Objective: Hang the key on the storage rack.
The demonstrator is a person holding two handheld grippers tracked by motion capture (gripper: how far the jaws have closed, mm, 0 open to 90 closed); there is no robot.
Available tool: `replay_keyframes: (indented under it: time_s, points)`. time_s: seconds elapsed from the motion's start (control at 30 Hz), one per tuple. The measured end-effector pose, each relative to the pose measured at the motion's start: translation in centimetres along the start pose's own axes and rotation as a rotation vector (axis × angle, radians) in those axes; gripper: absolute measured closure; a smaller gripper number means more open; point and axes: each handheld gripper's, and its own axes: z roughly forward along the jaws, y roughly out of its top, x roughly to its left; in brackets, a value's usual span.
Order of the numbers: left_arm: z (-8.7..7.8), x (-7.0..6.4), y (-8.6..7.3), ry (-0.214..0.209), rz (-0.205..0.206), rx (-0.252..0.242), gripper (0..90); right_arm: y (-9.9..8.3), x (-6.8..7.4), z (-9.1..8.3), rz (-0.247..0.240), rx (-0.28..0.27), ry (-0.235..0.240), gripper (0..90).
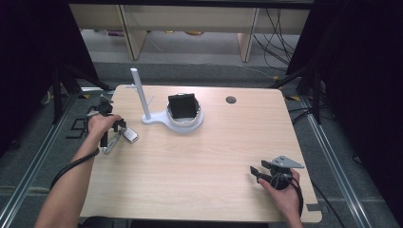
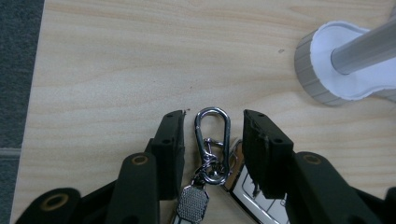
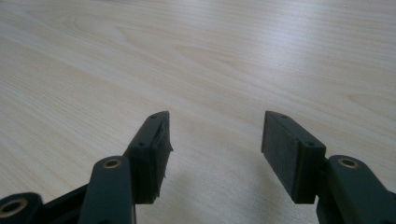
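Black fingers [image 2: 173,140] of the left gripper [image 2: 212,116] stand spread on either side of a silver carabiner clip [image 2: 213,140], near it but not touching. The clip lies flat on the light wooden table [image 2: 116,60], its rounded end pointing away from the camera. A short chain links it to a small textured metal tag [image 2: 191,203] and to a flat silver-edged fob [image 2: 247,196]; the right-hand finger covers much of the fob and the bottom of the left gripper view cuts it off, so its face is hard to make out. At the top right of that view stands a white stand base [image 2: 327,46] with a grey pole [image 2: 369,46] rising out of the picture.

In the high view the left gripper [image 1: 114,135] is mostly under the hand [image 1: 100,124], and the keyring [image 1: 126,137] shows as a small bright patch near the table's left edge, too small to read in detail. The white stand [image 1: 142,99] rises just beyond it, and its base widens into a ring holding a dark box-like thing [image 1: 183,107] that cannot be identified. A round grommet hole [image 1: 231,99] sits farther right.

The right gripper [image 3: 215,135] has its fingers [image 3: 289,154] spread wide over bare wood, holding nothing. The high view places this gripper [image 1: 259,172] near the table's front right corner, held in the right hand [image 1: 285,194], well apart from the keyring.
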Motion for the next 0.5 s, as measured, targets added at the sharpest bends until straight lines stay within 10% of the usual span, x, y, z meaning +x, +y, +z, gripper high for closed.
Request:
replay_keyframes:
  time_s: [0.5]
  points:
    - [0.68,-0.04,0.15,0.015,-0.001,0.034,63.3,0.0,0.29,-0.16,0.032,0.023,-0.005,43.4]
